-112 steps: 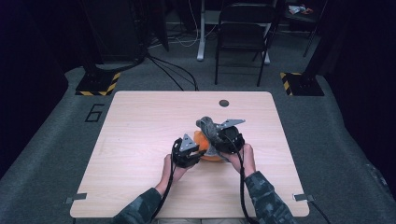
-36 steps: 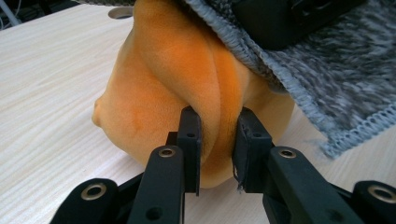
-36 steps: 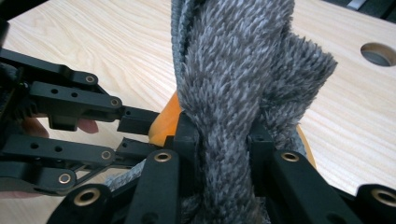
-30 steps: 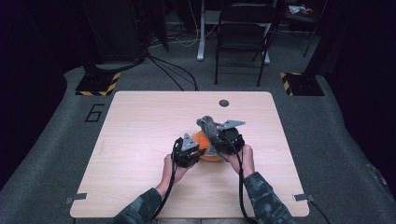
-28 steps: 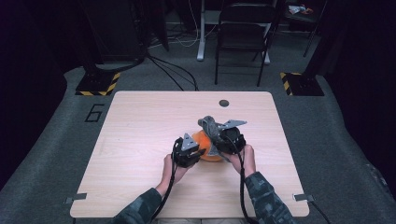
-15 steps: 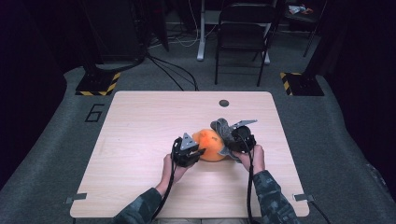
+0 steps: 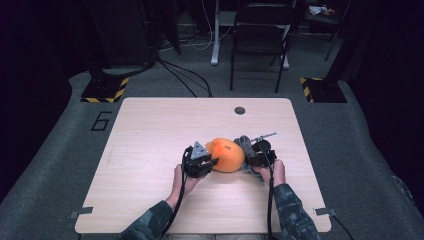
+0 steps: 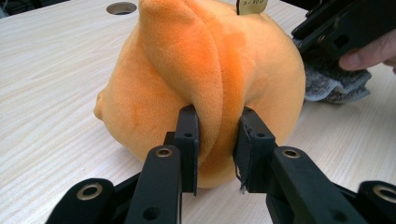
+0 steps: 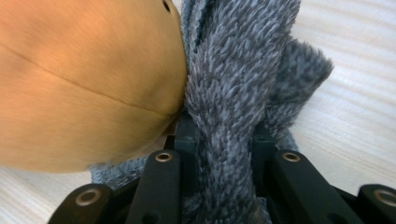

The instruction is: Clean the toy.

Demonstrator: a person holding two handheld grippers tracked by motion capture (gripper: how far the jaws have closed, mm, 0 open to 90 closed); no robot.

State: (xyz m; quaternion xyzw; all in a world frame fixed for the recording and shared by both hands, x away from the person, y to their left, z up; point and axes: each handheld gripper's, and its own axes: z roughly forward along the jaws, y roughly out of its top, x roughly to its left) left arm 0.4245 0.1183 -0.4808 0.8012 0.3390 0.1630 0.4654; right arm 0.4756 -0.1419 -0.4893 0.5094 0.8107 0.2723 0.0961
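Orange plush toy [image 7: 227, 154] sits on the desk [image 7: 150, 130] slightly toward four o'clock from its middle, pinched between your two grippers. Your left gripper [image 7: 200, 162] comes at it from nine o'clock, and its fingers [image 8: 187, 140] are clamped on a raised fold of the orange plush, squeezing that ridge into a narrow gap. Your right gripper [image 7: 257, 155] meets it from three o'clock; its fingers are closed on a thick roll of grey fuzzy fabric [image 9: 233, 93], which bulges up between them and presses against the toy's rounded side.

A small dark tag [image 8: 251, 5] stands at the top of the toy in the left gripper view; its pale handwritten marks are too cut off to read. On the grey floor at ten o'clock from the desk, a large painted "6" [image 7: 101, 120] is legible.

The toy is soft, short-piled velour, bulbous, with a stitched seam [image 9: 93, 88] across its flank and a pointed flap like an ear [image 8: 177, 51]. The grey fabric is shaggier, with long speckled fibres. The desk is pale wood-grain laminate with rounded corners and a round cable hole [image 7: 240, 110] near its far edge at one o'clock.
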